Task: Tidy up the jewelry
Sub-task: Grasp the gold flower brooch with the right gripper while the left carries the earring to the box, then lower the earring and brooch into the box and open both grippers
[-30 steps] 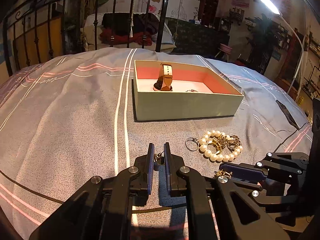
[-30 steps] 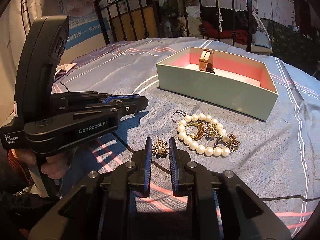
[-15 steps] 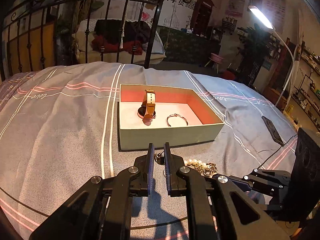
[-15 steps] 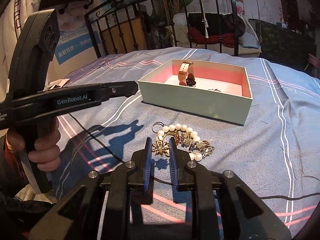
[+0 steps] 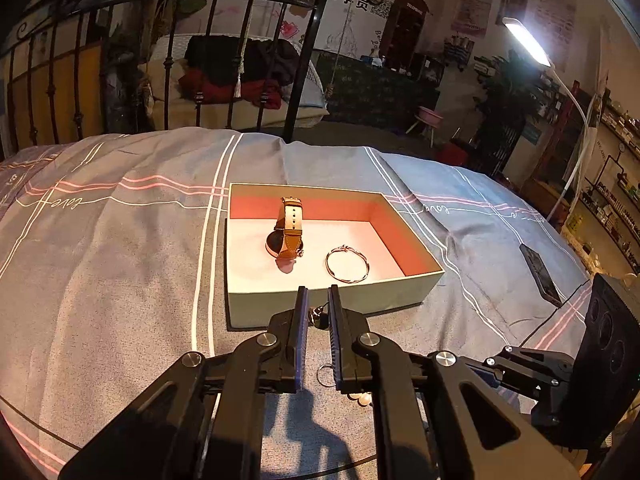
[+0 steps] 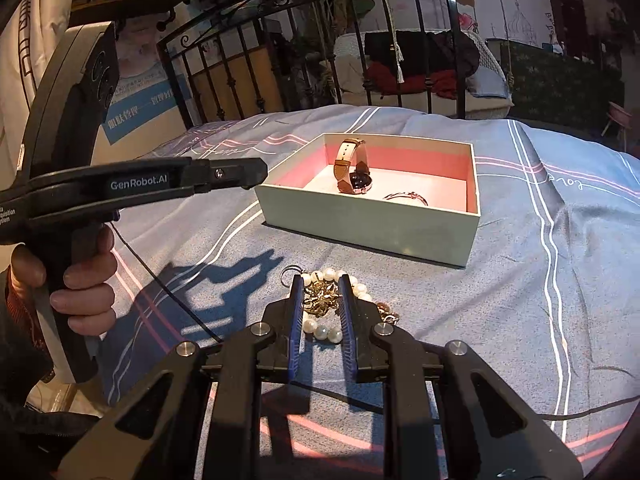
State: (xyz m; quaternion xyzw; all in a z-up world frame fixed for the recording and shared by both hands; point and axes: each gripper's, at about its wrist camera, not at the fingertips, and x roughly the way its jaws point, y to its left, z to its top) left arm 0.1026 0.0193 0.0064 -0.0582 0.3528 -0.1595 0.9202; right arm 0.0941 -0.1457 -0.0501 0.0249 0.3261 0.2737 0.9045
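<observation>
My left gripper (image 5: 317, 312) pinches a tiny, light earring (image 5: 318, 317) and my right gripper (image 6: 320, 300) clasps a spiky, delicate gold brooch (image 6: 321, 301), both short of the box's (image 6: 372, 224) near edge.

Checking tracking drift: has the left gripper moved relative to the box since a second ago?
Yes. The left gripper, shut on a small dark jewelry piece, has closed in on the box; its tips now overlap the near wall.

Left hand-held gripper (image 5: 317, 312) pinched on small dark earring (image 5: 319, 319), raised over grey bed (image 5: 120, 272). Just ahead: open box (image 5: 320, 300) holding watch (image 5: 288, 234) and thin bangle (image 5: 346, 264). Lower right: right hand-held gripper (image 5: 500, 364). Far right: phone (image 5: 540, 268).
</observation>
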